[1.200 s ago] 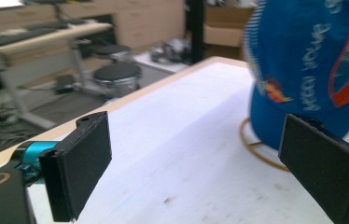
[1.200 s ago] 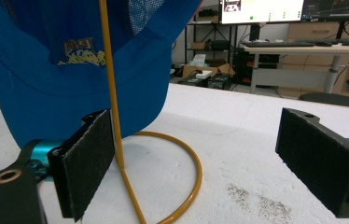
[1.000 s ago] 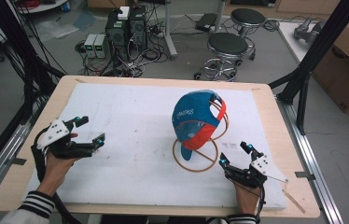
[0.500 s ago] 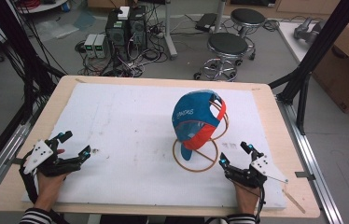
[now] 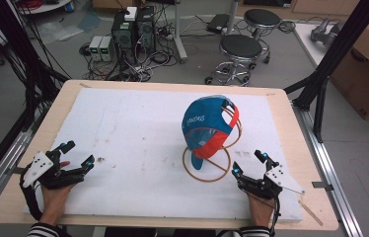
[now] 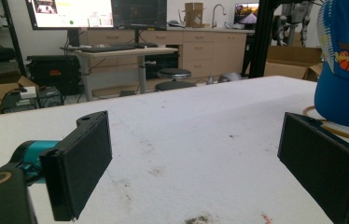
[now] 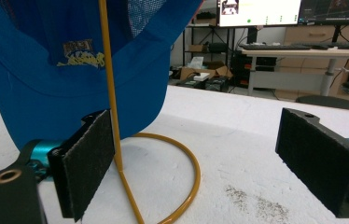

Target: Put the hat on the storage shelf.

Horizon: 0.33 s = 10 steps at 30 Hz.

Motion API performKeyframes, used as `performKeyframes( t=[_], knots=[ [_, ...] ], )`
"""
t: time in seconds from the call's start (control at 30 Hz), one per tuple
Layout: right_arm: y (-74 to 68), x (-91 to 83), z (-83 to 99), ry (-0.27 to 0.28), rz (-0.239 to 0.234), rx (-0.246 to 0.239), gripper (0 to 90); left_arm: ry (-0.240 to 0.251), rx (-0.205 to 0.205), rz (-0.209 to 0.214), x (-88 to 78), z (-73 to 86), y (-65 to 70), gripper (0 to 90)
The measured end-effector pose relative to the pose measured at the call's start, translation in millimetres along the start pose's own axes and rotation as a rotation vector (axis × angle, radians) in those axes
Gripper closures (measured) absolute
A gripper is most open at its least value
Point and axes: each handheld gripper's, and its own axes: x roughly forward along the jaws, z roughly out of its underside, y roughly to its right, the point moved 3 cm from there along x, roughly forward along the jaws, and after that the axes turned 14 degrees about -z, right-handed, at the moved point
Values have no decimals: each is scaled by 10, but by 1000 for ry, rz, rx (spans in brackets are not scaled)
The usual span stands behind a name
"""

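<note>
A blue cap (image 5: 205, 121) with an orange underside hangs on a yellow wire stand (image 5: 207, 168) right of the table's middle. My left gripper (image 5: 77, 154) rests open at the front left of the white mat, far from the cap. In the left gripper view the cap (image 6: 347, 65) rises at the right edge, beyond the wide-apart jaws. My right gripper (image 5: 248, 163) lies open at the front right, just right of the stand's base ring. In the right gripper view the cap (image 7: 77, 70) and stand (image 7: 116, 116) loom close behind the left jaw.
The white mat (image 5: 138, 128) covers most of the wooden table (image 5: 29, 148). Two stools (image 5: 239, 49) and computer boxes (image 5: 130, 29) stand on the floor beyond the far edge. A cardboard box (image 5: 367, 64) sits at the right.
My left gripper has pulled back toward the front-left corner and then shifted slightly right. The right gripper and the cap have stayed put.
</note>
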Motion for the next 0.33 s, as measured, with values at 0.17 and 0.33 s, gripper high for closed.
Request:
performKeyframes(
  t=[0.17, 0.33],
  knots=[
    [4, -3, 1, 0, 0, -1, 112, 0, -1, -1, -1, 1, -1, 103],
    [6, -4, 0, 7, -10, 8, 112, 6, 6, -1, -6, 1, 8, 103]
  ],
)
